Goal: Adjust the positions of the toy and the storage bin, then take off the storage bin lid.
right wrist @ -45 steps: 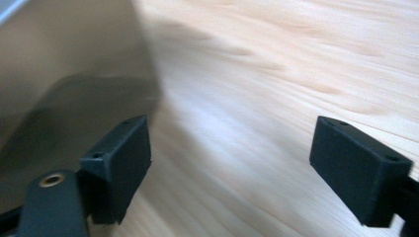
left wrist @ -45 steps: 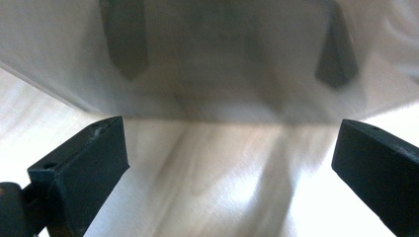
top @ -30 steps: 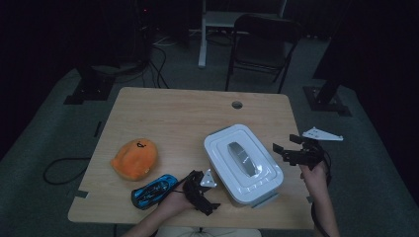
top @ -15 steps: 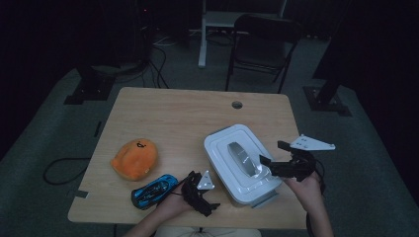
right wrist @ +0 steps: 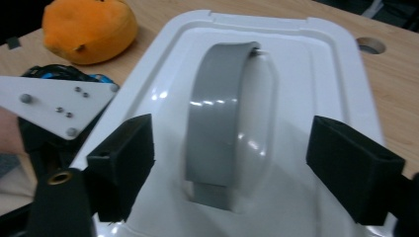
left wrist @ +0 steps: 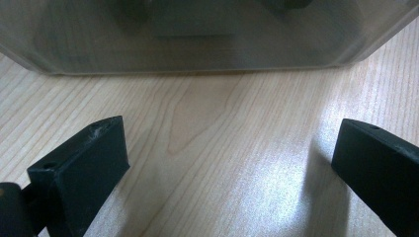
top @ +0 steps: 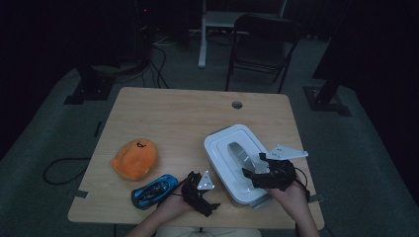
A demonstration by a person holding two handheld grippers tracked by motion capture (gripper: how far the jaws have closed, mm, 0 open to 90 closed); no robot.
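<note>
Two hand-held grippers work around the white plastic storage box with a grey arched handle on its lid (top: 239, 163), which lies on the light wooden table (top: 188, 118), and I use this box as the landmark. The right gripper (top: 257, 174) is held over the near right part of the box lid, with the person's right hand (top: 291, 193) behind it and the forearm coming from the near table edge. In the right gripper view its jaws stand apart on both sides of the grey handle (right wrist: 230, 123) without touching it; they have just been closing a little, with the handle between them. The left gripper (top: 200, 190) lies low on the table just beside the near left corner of the box, held by the left hand (top: 170, 207). In the left gripper view its jaws are wide apart with only bare table wood between them, and the translucent box wall (left wrist: 197, 34) is directly ahead, not touched.

Left of the box, well apart, sits an orange round plush toy (top: 134, 158). A small blue and black toy car (top: 154, 190) lies nearer to the table edge, just left of the left gripper. Behind the box, near the far table edge, there is a round cable hole (top: 237, 104). A dark folding chair (top: 264, 44) stands beyond the table.
</note>
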